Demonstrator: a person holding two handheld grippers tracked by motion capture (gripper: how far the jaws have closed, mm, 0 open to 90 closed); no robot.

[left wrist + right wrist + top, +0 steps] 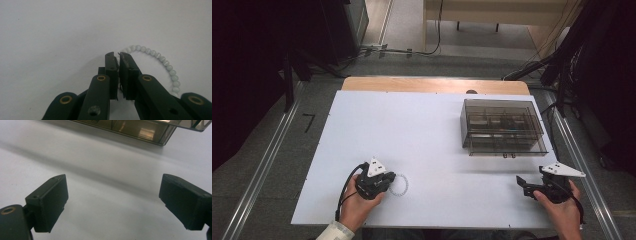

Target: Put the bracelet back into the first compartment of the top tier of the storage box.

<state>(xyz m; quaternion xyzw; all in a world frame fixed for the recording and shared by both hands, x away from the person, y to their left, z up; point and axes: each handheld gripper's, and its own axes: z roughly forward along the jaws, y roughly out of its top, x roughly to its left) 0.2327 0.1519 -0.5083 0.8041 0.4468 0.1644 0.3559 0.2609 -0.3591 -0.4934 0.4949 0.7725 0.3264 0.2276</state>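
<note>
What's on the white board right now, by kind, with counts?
Bead bracelet: 1, pinched in the left gripper
Smoky clear compartment box: 1
Handheld grippers: 2, left one and right gripper, its jaws apart
Total: 4

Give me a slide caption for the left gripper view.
Left gripper shut on a white bead bracelet lying on the white table.

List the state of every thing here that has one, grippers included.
Left gripper: fingers closed on the bead bracelet's near side.
Right gripper: fingers wide open, nothing between them.
Bead bracelet: lying on the white table as a loop, pinched at one spot.
Clear organizer box: lid shut, sitting flat at the table's far right.
</note>
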